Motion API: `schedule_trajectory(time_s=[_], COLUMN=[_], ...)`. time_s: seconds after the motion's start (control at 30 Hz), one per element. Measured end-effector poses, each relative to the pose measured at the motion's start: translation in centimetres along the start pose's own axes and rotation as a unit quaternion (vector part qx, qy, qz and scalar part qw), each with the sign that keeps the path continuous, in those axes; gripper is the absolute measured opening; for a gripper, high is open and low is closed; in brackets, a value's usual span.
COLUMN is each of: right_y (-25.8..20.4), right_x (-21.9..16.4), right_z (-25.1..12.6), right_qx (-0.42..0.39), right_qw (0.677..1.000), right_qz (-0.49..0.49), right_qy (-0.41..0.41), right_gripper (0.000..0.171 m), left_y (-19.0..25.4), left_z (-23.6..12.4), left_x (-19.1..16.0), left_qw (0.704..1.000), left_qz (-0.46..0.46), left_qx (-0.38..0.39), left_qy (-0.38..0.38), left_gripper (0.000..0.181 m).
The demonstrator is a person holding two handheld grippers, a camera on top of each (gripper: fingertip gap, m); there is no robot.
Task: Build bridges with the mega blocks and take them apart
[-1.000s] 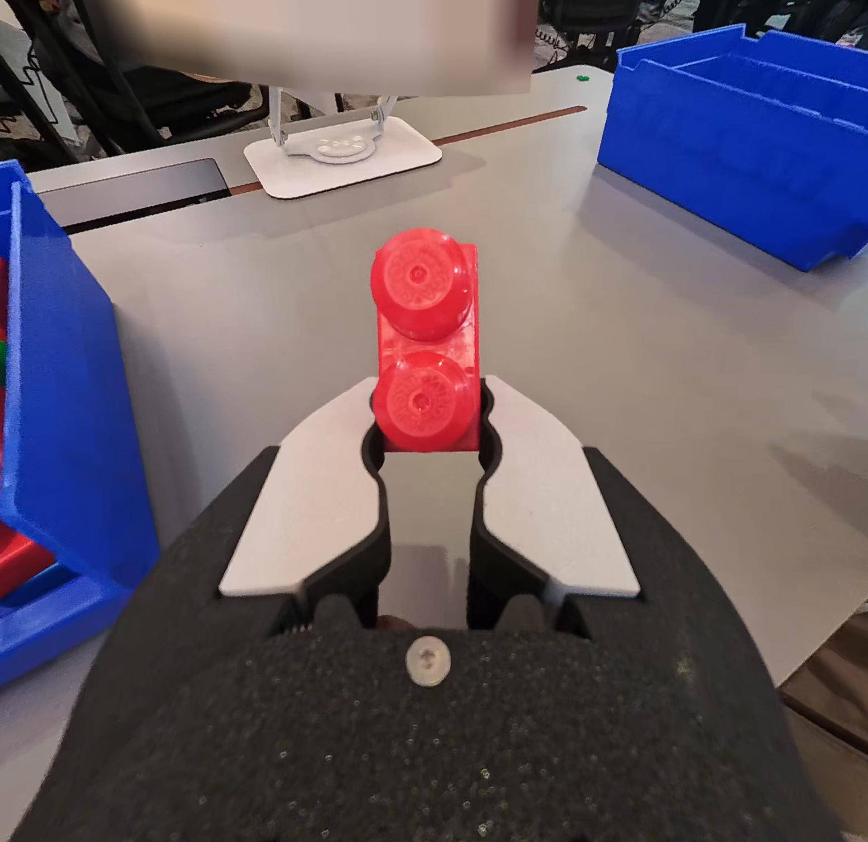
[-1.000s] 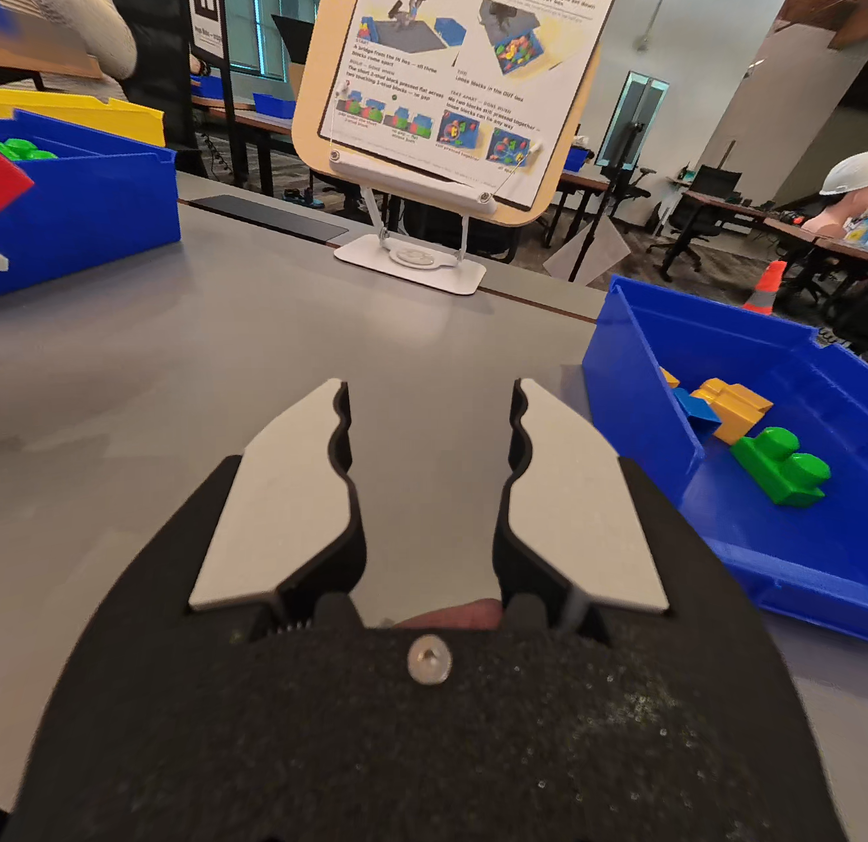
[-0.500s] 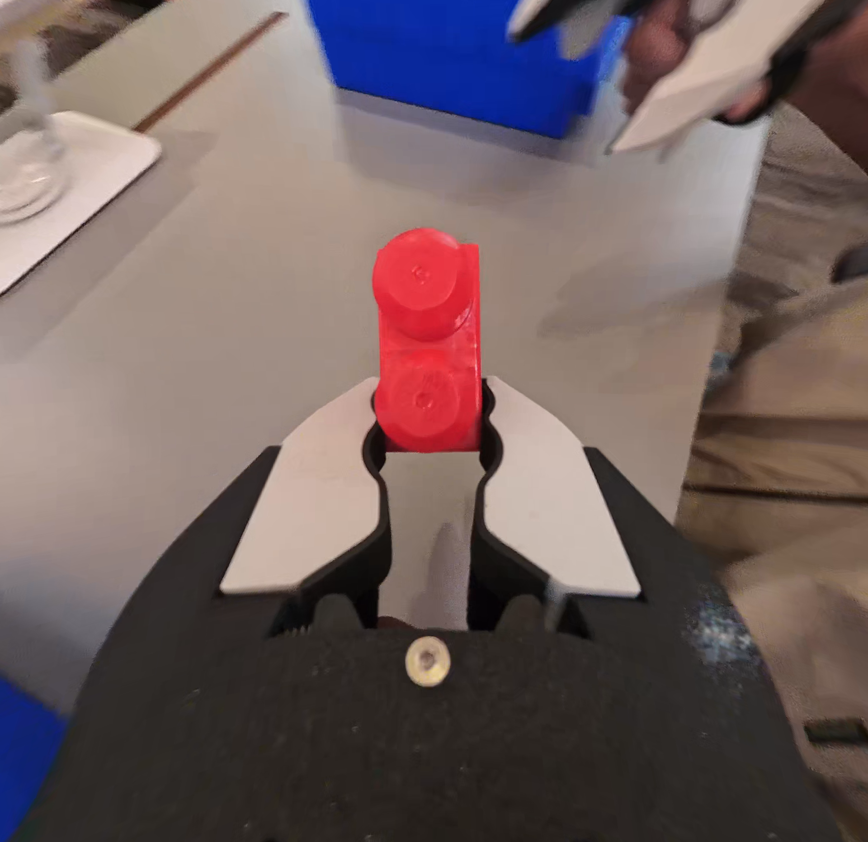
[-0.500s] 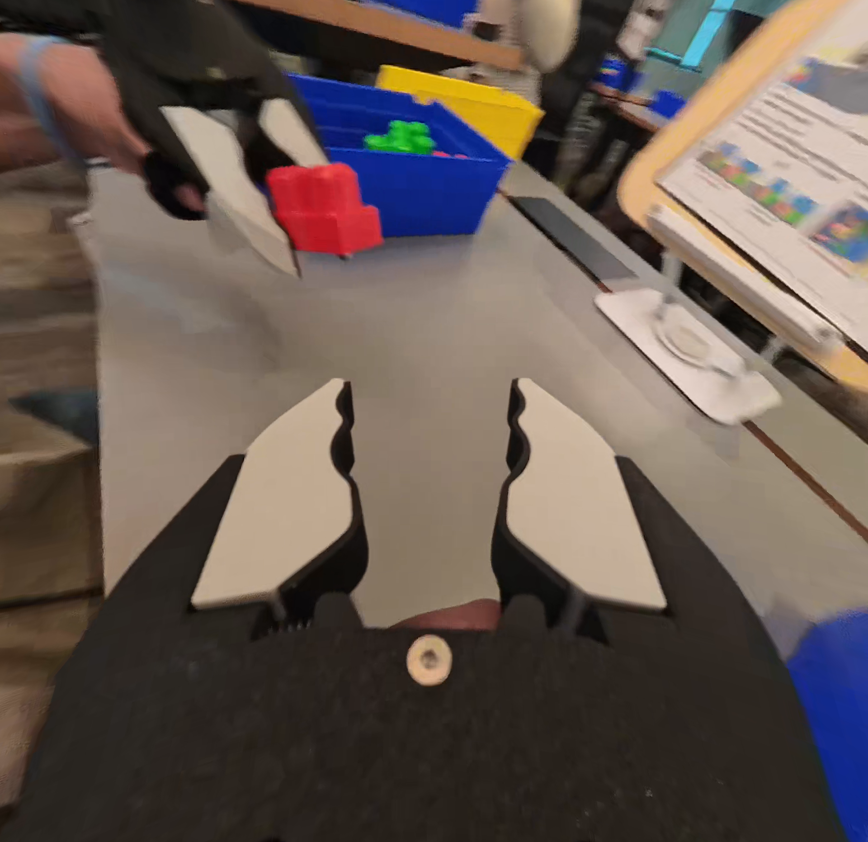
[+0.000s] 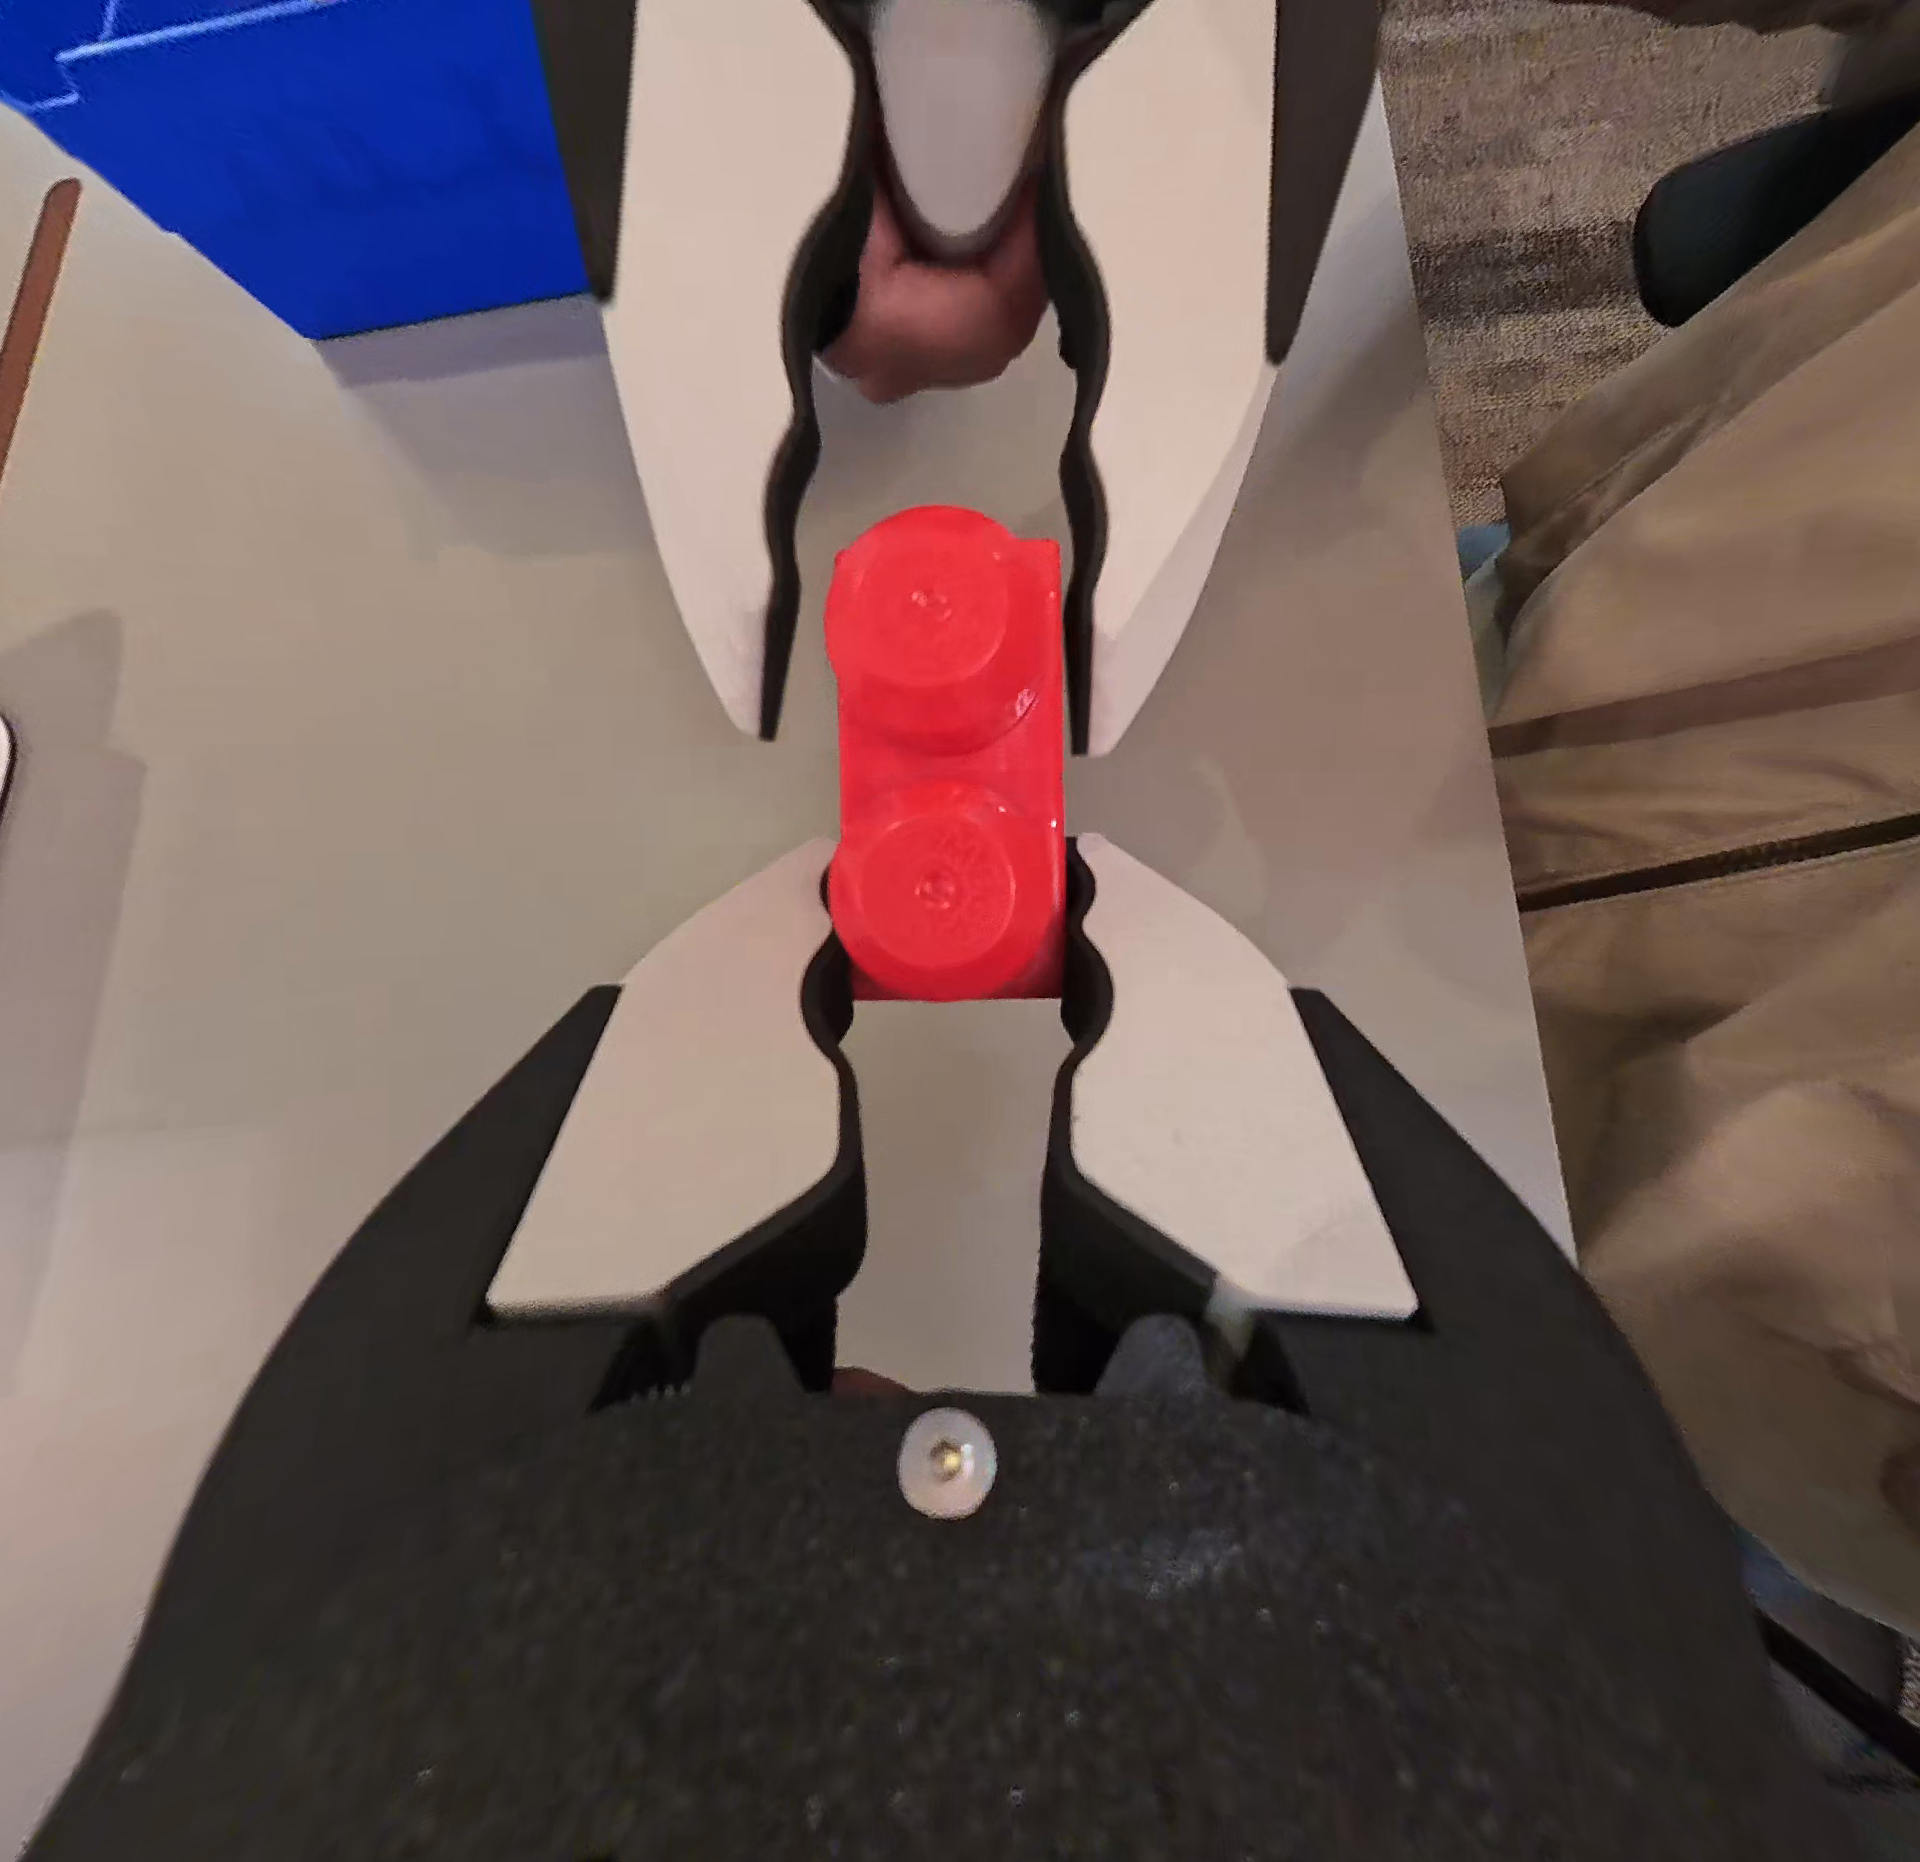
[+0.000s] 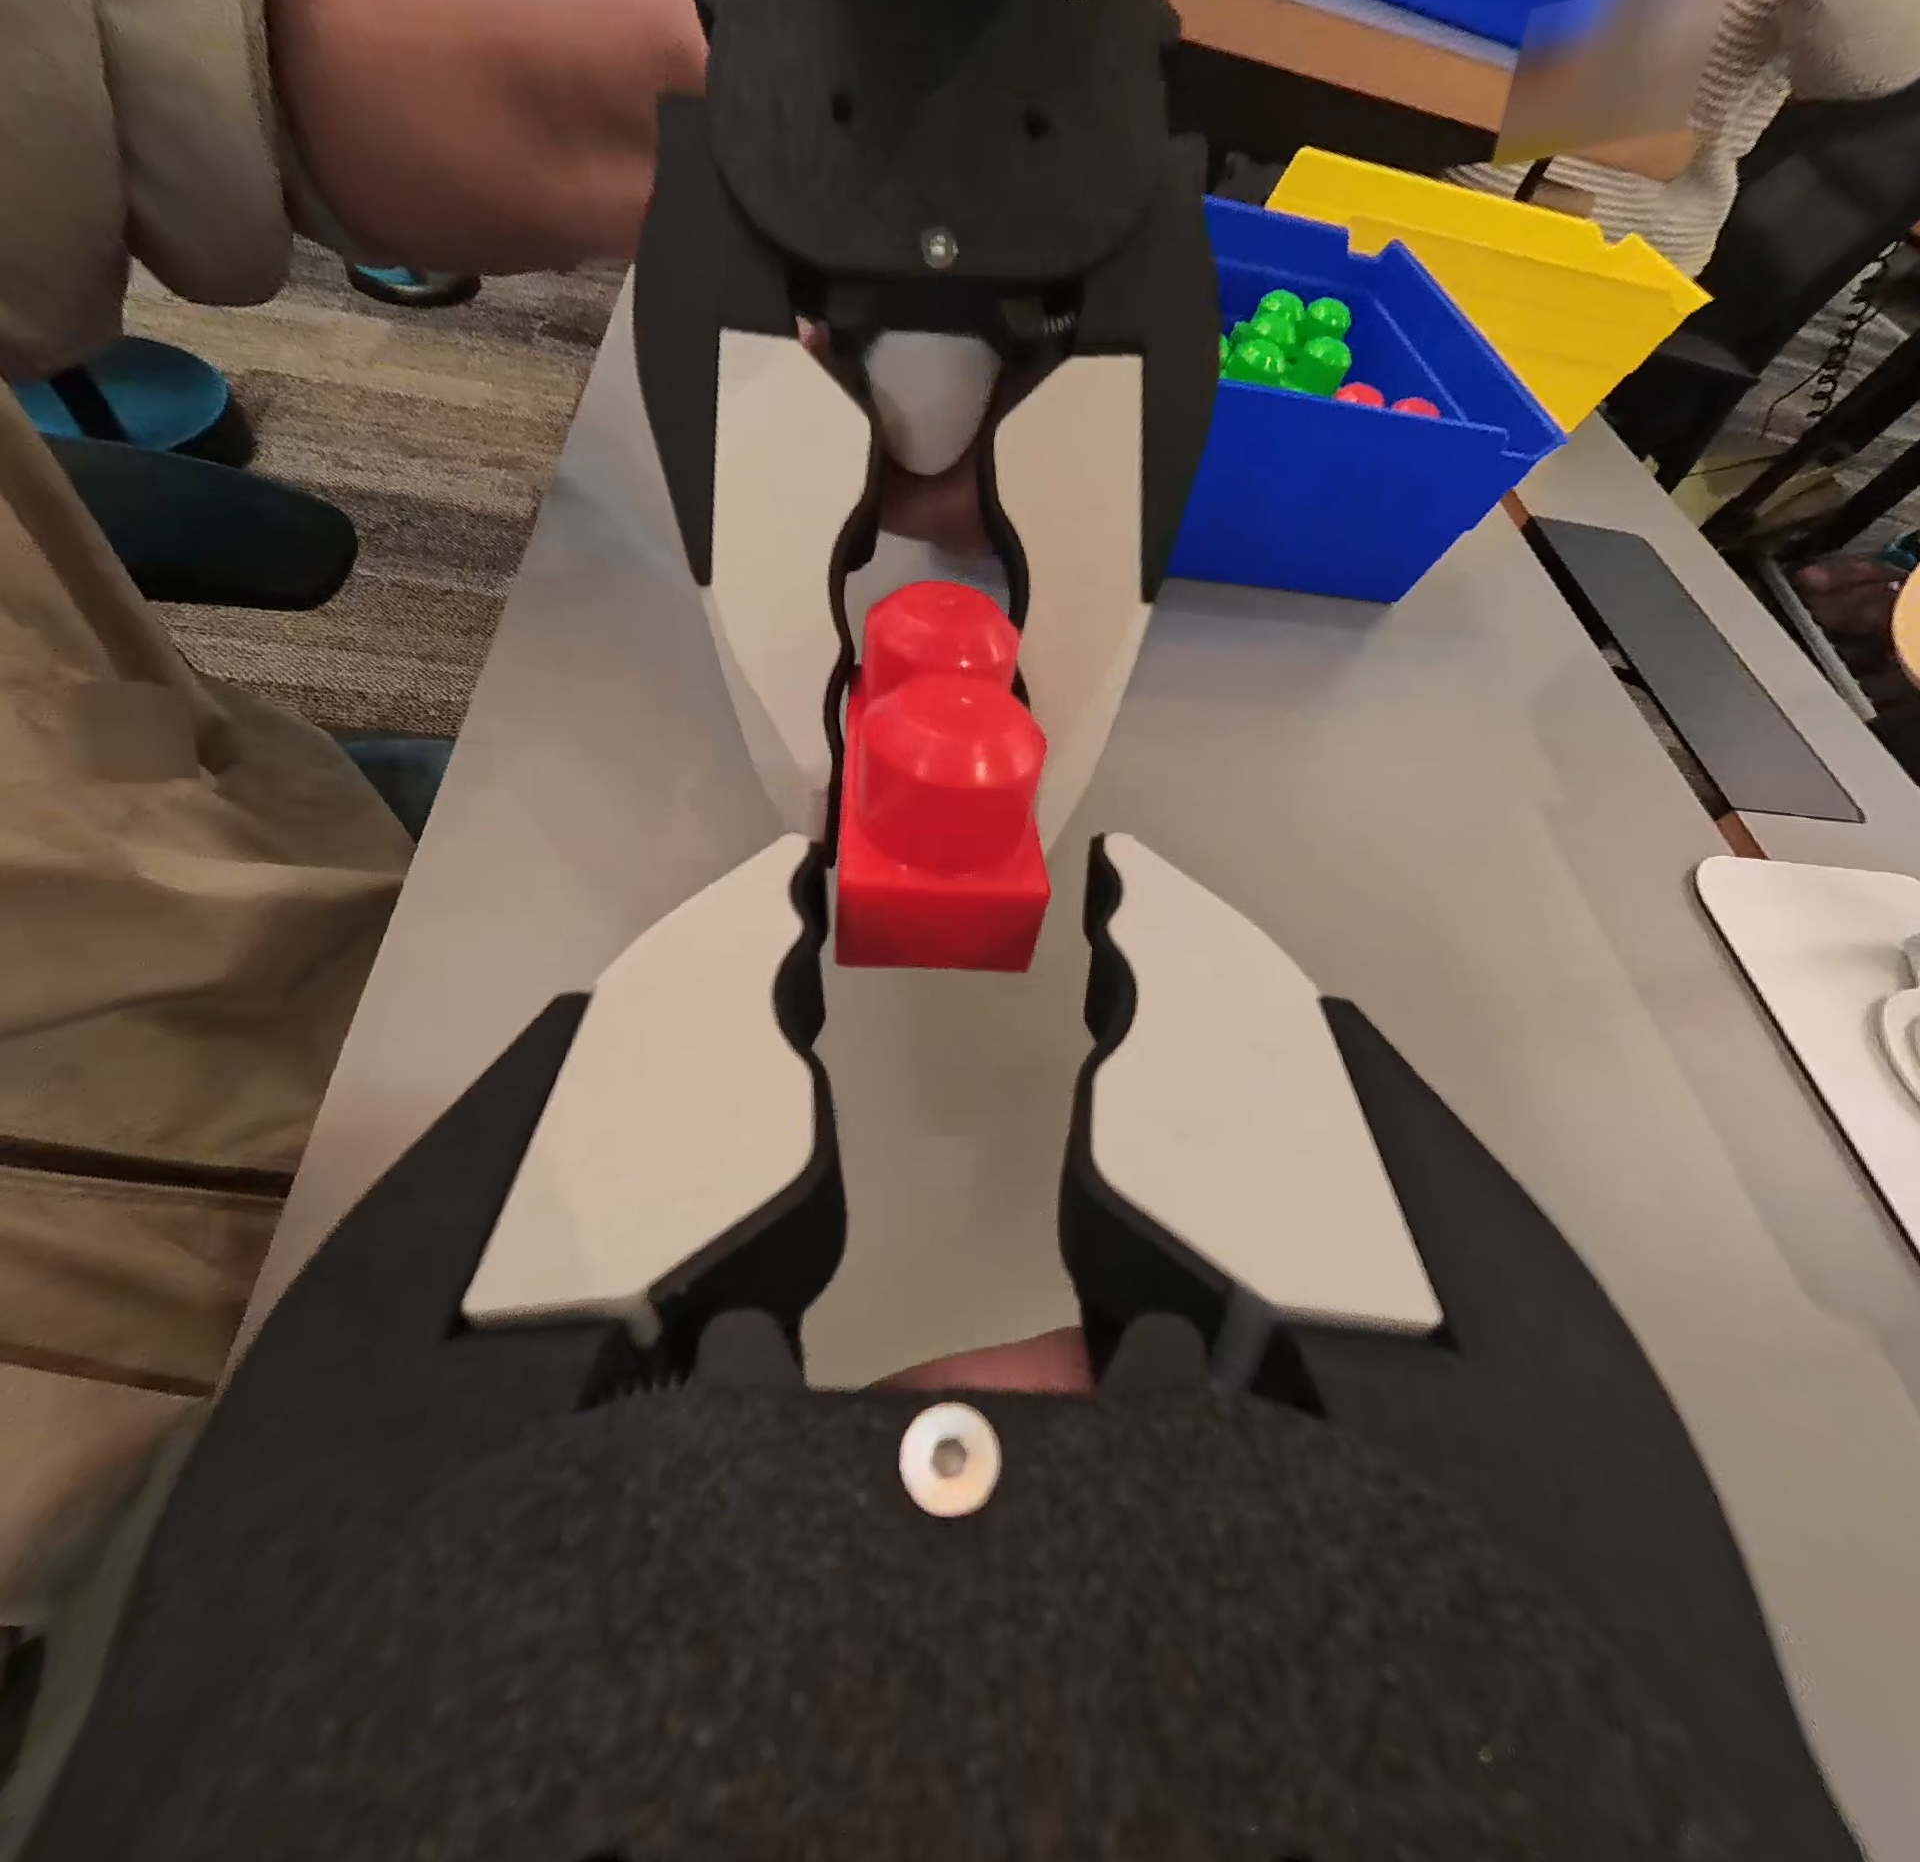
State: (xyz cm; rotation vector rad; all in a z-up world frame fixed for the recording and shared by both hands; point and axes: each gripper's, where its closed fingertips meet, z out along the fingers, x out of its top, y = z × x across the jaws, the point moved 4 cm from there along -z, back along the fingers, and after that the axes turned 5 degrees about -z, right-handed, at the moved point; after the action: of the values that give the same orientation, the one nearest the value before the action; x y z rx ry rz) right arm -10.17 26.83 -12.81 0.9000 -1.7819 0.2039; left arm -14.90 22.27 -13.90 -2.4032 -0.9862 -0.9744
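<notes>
A red two-stud mega block (image 5: 948,773) is held above the grey table (image 5: 312,773), studs up. My left gripper (image 5: 948,877) is shut on its near stud end. My right gripper (image 5: 923,737) comes in from the opposite side, open, with its fingertips on either side of the block's far end. In the right wrist view the red block (image 6: 940,836) sits between the open tips of my right gripper (image 6: 951,856), with a small gap on the right side. The left gripper (image 6: 935,732) grips the block's far end there.
A blue bin (image 6: 1330,503) with green and red blocks stands behind the left gripper, with a yellow bin (image 6: 1475,254) beyond it. Another blue bin (image 5: 312,150) sits behind the right gripper. A white stand base (image 6: 1818,981) lies at the right. The person's tan clothing (image 5: 1714,877) is by the table edge. Less than 4 cm separates the two grippers' tips.
Both grippers have swung to face each other. The open right gripper has closed in and now straddles the far end of the red block, which the left gripper still holds.
</notes>
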Motion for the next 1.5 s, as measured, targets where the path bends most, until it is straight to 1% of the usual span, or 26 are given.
schedule_trajectory(time_s=[0.1,0.6,0.77,0.83,0.9,0.97,1.03,1.1,1.17,1.23,1.33,1.4,1.5], right_y=[-0.3,-0.4,-0.1,0.3,0.9,1.8,2.3,2.5,2.2,1.4,-0.1,-1.2,-2.7], right_x=[-0.2,-0.4,-0.3,-0.3,-0.2,-0.3,-0.7,-1.4,-2.1,-2.8,-3.9,-4.5,-5.0], right_z=[0.1,0.0,-0.1,-0.6,-1.6,-2.9,-4.3,-5.5,-6.5,-7.2,-7.5,-7.8,-8.7], right_qx=[0.002,0.010,0.007,-0.004,-0.026,-0.065,-0.115,-0.180,-0.248,-0.313,-0.393,-0.435,-0.488], right_qw=[1.000,1.000,1.000,1.000,0.999,0.997,0.992,0.982,0.966,0.945,0.911,0.888,0.853], right_qz=[-0.006,0.010,0.009,0.011,0.020,0.030,0.042,0.056,0.075,0.096,0.119,0.142,0.182], right_qy=[-0.002,0.003,0.004,0.006,0.013,0.015,0.014,-0.001,-0.012,-0.026,-0.043,-0.042,-0.018], right_gripper=[0.039,0.036,0.036,0.036,0.036,0.036,0.036,0.036,0.036,0.036,0.036,0.037,0.037], left_y=[0.0,0.1,0.1,-0.2,-0.7,-1.1,-1.6,-2.2,-2.4,-2.4,-2.1,-1.7,-1.2], left_z=[0.4,0.6,0.4,-0.1,-0.6,-1.4,-2.4,-3.6,-4.7,-5.5,-6.3,-6.4,-5.8], left_x=[0.3,0.3,0.4,0.2,-0.3,-0.7,-1.4,-2.0,-2.7,-3.6,-5.2,-6.4,-8.1], left_qw=[1.000,1.000,0.999,0.999,0.998,0.995,0.988,0.972,0.948,0.915,0.863,0.831,0.802], left_qz=[-0.002,-0.003,-0.019,-0.030,-0.044,-0.063,-0.087,-0.115,-0.157,-0.203,-0.259,-0.301,-0.347], left_qx=[-0.008,-0.008,-0.005,0.005,0.025,0.053,0.103,0.173,0.237,0.305,0.381,0.411,0.422], left_qy=[0.005,0.010,0.030,0.039,0.041,0.059,0.079,0.105,0.140,0.170,0.206,0.224,0.242], left_gripper=[0.036,0.036,0.036,0.038,0.045,0.051,0.055,0.059,0.064,0.074,0.089,0.096,0.104])
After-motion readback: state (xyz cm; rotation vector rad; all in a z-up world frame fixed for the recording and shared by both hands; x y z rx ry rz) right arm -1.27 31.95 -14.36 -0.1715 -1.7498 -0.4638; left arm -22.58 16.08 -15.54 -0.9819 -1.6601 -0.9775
